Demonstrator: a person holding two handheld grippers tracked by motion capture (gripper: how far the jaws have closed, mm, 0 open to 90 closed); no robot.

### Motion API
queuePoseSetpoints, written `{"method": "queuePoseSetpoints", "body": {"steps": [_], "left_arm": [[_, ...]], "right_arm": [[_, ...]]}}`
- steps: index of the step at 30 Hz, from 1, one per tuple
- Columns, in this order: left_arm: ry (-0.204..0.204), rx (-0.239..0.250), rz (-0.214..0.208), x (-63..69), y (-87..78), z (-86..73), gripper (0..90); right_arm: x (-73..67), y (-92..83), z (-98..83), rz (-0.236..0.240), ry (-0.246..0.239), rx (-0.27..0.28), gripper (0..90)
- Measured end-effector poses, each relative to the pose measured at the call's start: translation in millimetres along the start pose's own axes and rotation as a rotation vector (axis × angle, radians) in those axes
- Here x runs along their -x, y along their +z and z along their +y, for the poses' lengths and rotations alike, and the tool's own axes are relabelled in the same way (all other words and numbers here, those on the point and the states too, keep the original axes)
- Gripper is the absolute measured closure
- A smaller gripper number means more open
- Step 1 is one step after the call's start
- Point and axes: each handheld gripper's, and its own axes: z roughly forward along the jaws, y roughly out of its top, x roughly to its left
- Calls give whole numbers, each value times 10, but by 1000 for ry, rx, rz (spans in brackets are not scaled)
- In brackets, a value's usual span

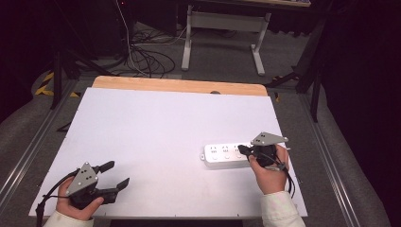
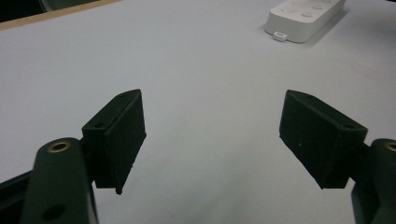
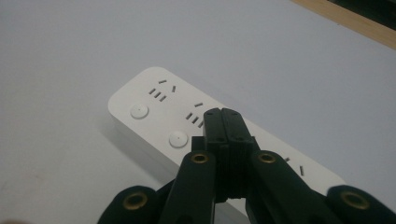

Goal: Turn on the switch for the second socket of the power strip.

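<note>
White plastic power strip (image 1: 226, 154) with round buttons lying flat near right edge of white-topped table (image 1: 156, 137), toward near right corner. Right gripper (image 3: 223, 116) clenched on nothing, tips poised over strip's sockets and buttons; left gripper (image 1: 117, 176) spread wide, idle by near left corner. Risk: off-centre press on light, unbraced strip, likely skidding toward right edge or tips slipping off button.

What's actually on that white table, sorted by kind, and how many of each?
Power strip, white, lying flat: 1
Handheld grippers: 2, the left gripper open, the right gripper shut above the strip
Total: 3
</note>
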Motion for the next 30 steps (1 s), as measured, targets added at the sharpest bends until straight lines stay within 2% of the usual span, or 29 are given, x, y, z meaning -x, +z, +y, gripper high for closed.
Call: {"method": "queuePoseSetpoints", "body": {"steps": [10, 18, 20, 23, 25, 30], "left_arm": [[4, -1, -2, 2, -7, 3, 233], [4, -3, -3, 6, -18, 6, 239], [5, -5, -2, 7, -20, 5, 239], [7, -6, -3, 9, -27, 9, 237], [8, -2, 1, 12, -34, 13, 232], [5, -1, 2, 1, -58, 14, 227]], "right_arm": [[-15, -66, 36, -1, -8, 18, 900], [-31, -149, 67, -1, -13, 57, 900], [-38, -184, 83, -7, -13, 69, 795], [-61, -242, 103, -3, -12, 89, 714], [-81, -279, 111, 4, -3, 107, 623], [-129, -358, 118, 48, -7, 147, 464]]}}
